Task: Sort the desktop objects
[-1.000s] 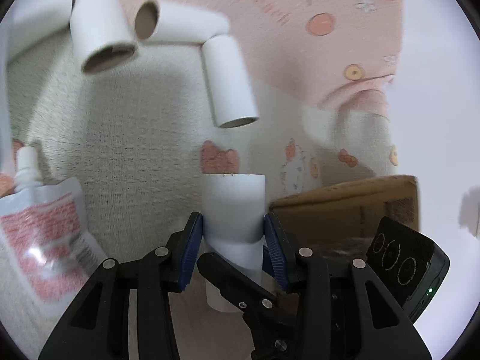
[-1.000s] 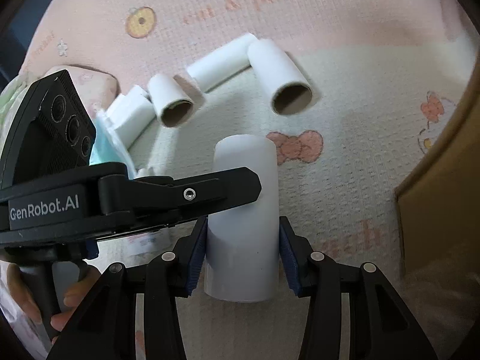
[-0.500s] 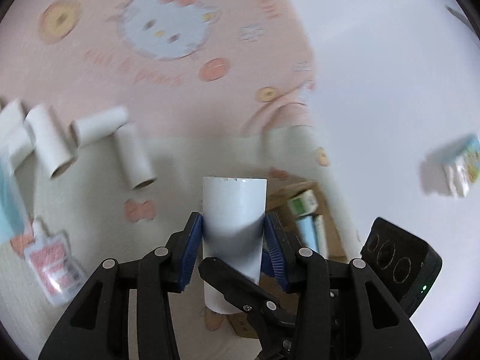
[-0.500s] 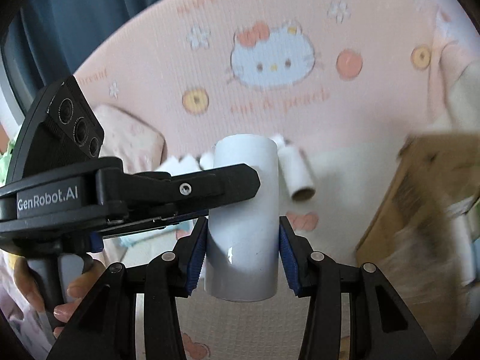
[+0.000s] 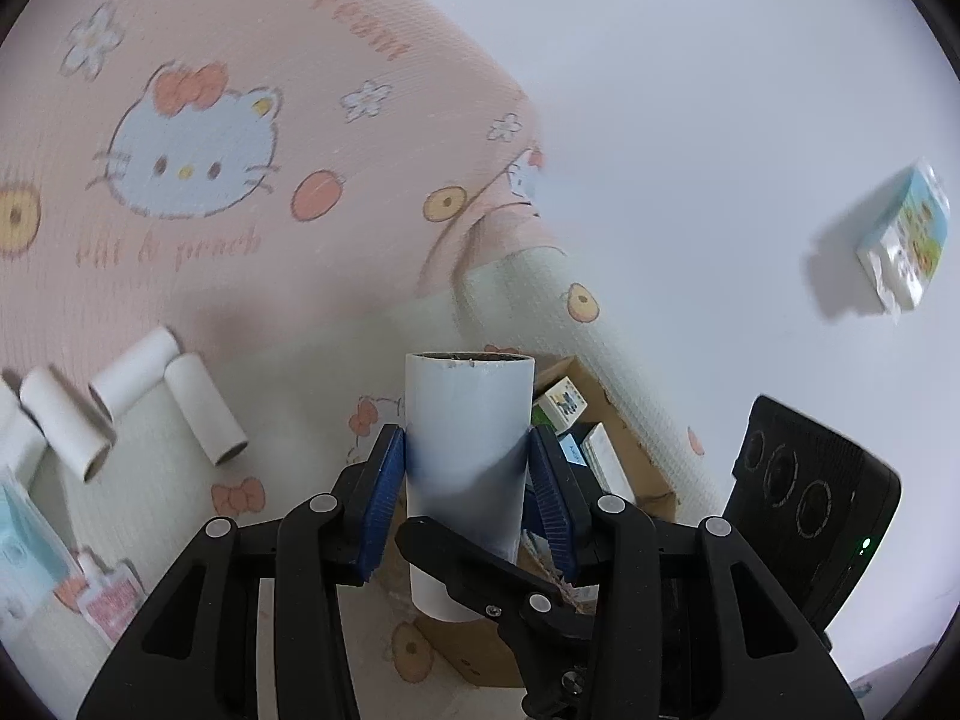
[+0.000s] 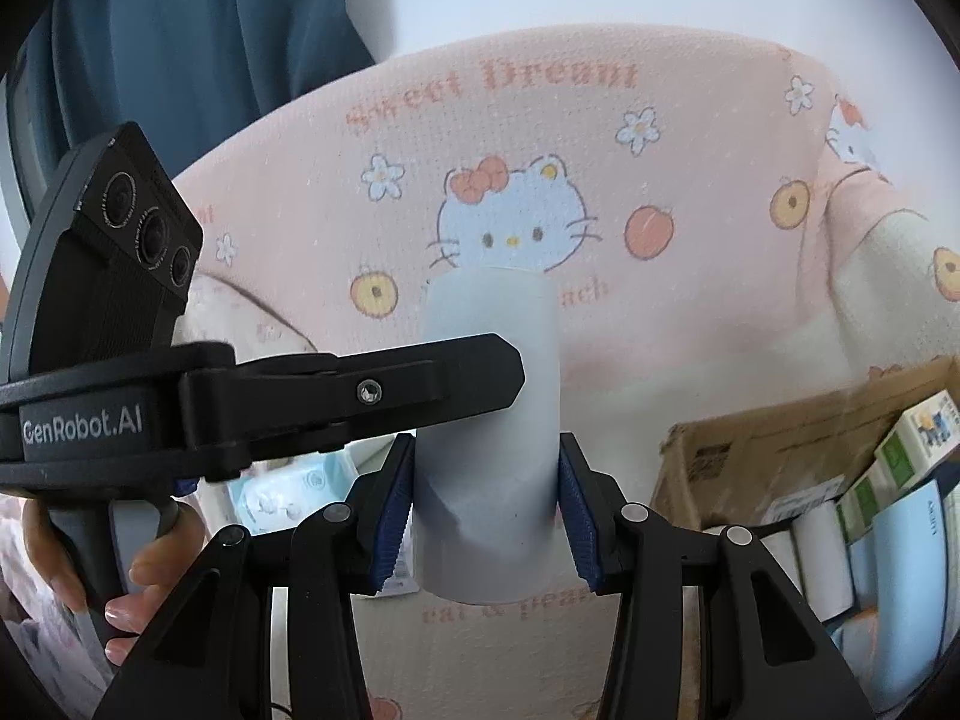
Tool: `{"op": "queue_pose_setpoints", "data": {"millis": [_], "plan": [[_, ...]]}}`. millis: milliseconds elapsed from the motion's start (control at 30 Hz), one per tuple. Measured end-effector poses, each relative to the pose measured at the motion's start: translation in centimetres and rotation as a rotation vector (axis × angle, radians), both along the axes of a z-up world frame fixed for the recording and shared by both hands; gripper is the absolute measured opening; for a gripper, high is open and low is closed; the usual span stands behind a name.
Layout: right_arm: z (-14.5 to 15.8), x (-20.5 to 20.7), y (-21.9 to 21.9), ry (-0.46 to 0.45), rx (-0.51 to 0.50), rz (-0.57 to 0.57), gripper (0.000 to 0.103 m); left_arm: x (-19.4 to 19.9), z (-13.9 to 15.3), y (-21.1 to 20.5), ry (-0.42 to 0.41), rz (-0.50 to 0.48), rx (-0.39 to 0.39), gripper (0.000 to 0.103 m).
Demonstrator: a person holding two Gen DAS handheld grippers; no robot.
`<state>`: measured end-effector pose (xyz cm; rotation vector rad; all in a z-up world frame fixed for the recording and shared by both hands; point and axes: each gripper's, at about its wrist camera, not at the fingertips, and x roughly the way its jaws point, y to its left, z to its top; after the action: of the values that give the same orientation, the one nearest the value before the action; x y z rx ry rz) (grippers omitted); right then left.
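Both claws have lifted the white tube [image 5: 468,468] off the blanket [image 5: 240,276]. Left claw [image 5: 468,501] and right claw [image 6: 486,516] both pinch it upright; cardboard box [image 6: 780,450] lies right of the right claw.

Soft daylight is washing my views; fisheye edges are bending and darkening, and the background is blurring slightly.

"Sweet Dream" on the pink mat [image 6: 540,138]; "GenRobot.AI" on the left claw [image 6: 84,426].
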<state>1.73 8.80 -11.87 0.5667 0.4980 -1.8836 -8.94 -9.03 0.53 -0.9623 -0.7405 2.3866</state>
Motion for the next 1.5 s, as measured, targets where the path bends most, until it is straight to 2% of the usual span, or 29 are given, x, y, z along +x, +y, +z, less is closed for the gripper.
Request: {"op": "queue_pose_setpoints", "data": {"millis": [167, 267, 433, 500, 933, 1000, 1033, 1167, 1333, 1500], "plan": [[2.1, -1.0, 0.4, -0.012, 0.045, -0.004, 0.044, -0.8, 1.5, 1.1, 0.009, -0.05, -0.04, 0.046], [3.2, -1.5, 0.9, 0.032, 0.075, -0.008, 0.044, -1.3, 2.6, 2.5, 0.017, -0.099, -0.061, 0.046], [4.5, -3.5, 2.4, 0.094, 0.119, -0.025, 0.044, -2.6, 3.6, 6.5, 0.052, -0.178, -0.159, 0.046], [4.6, -4.6, 3.0, 0.091, 0.146, -0.037, 0.044, -3.0, 3.5, 8.3, 0.052, -0.211, -0.199, 0.046], [5.2, -10.1, 8.0, 0.043, 0.179, -0.1, 0.043, -6.3, 1.7, 14.4, -0.041, -0.331, -0.169, 0.046], [4.9, -10.8, 8.2, 0.023, 0.18, -0.112, 0.043, -6.8, 0.9, 15.0, -0.076, -0.341, -0.158, 0.047], [4.7, -11.2, 8.2, 0.013, 0.179, -0.119, 0.043, -7.3, 0.3, 15.4, -0.114, -0.359, -0.157, 0.05], [4.0, -13.0, 8.3, -0.063, 0.189, -0.143, 0.043, -8.5, -2.4, 16.2, -0.235, -0.376, -0.105, 0.05], [2.9, -14.8, 8.4, -0.142, 0.227, -0.15, 0.043, -9.3, -4.6, 16.6, -0.324, -0.35, -0.06, 0.05], [1.7, -16.0, 8.2, -0.218, 0.278, -0.173, 0.043, -9.9, -6.6, 17.1, -0.428, -0.305, -0.057, 0.049]]}}
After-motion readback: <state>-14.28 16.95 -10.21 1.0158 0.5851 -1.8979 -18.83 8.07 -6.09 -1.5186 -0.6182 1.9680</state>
